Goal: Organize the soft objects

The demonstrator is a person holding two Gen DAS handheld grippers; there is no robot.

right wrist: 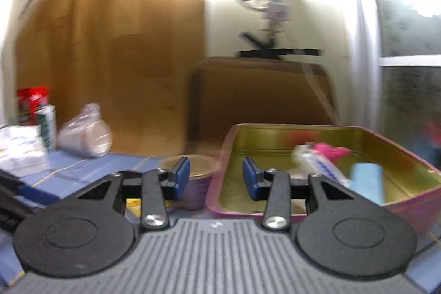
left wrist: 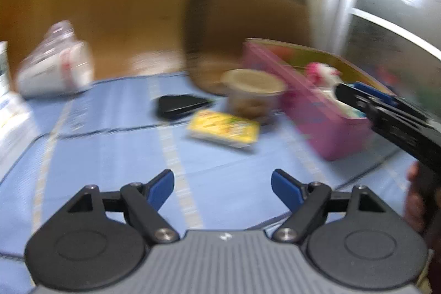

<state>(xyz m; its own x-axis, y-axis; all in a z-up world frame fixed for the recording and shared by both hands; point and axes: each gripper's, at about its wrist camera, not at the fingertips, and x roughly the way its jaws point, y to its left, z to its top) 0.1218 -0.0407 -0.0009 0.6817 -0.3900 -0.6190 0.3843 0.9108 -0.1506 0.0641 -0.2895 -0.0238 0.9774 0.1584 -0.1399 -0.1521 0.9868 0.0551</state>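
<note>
Cup (left wrist: 255,92) stands seemingly touching tin's (left wrist: 311,112) left side.

Counter (left wrist: 115,156) cover: light blue, crossed by pale stripes and thin dark lines. Tin box (right wrist: 408,200): pink outside, gold-yellow inside. Contents — a pink item (right wrist: 330,150), a white tube with blue lettering (right wrist: 319,164), a light blue piece (right wrist: 368,181). Flat packet (left wrist: 223,128): yellow with green print. Pouch (left wrist: 179,105): black. Small tub (left wrist: 252,95): purplish wall, beige top. Left claw (left wrist: 222,185) and right claw (right wrist: 216,177) — black arms, blue pads, ribbed grey bodies. Cardboard (right wrist: 110,59) behind: brown.
</note>
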